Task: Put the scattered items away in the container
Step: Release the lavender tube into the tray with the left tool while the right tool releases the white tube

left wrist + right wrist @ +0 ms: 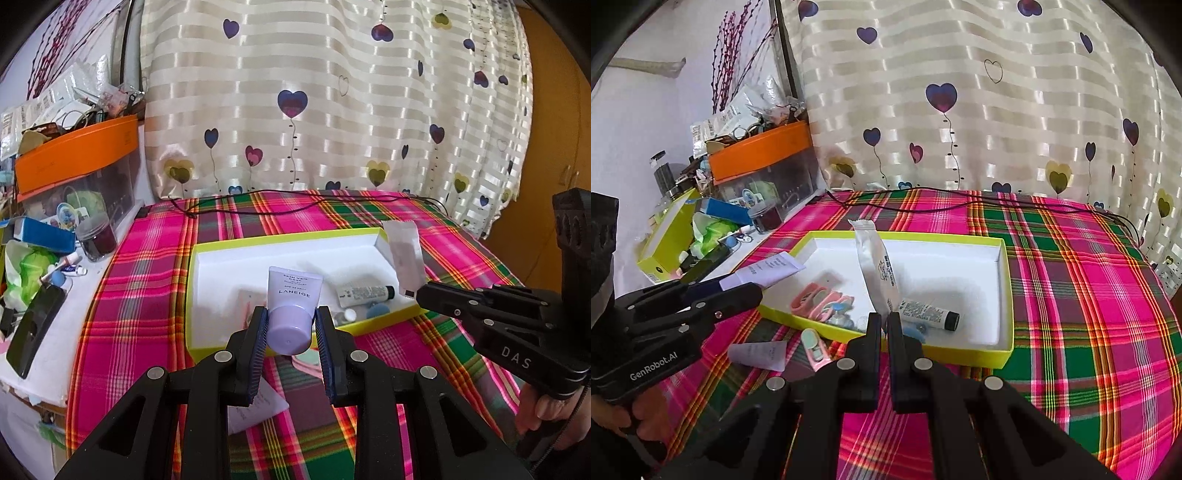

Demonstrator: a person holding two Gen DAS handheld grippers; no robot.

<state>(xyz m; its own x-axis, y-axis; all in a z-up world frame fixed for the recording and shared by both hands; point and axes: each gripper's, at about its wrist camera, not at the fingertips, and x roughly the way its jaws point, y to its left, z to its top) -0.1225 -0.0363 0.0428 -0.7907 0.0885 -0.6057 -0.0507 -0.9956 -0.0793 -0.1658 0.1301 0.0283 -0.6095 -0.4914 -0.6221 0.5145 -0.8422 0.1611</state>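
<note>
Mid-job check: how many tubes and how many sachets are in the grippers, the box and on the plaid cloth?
Tubes: 3 (lavender tube in left gripper, black-capped tube in box, pale tube on cloth)
Sachets: 1 (silver sachet in right gripper)
Total: 4

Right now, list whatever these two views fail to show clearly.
- Left wrist view: the lilac tube in the left gripper hides part of the yellow-rimmed box floor.
- Right wrist view: the right gripper covers the blue item behind it, so it cannot be identified.
- Right wrist view: print on the silver sachet is too small to read.
</note>
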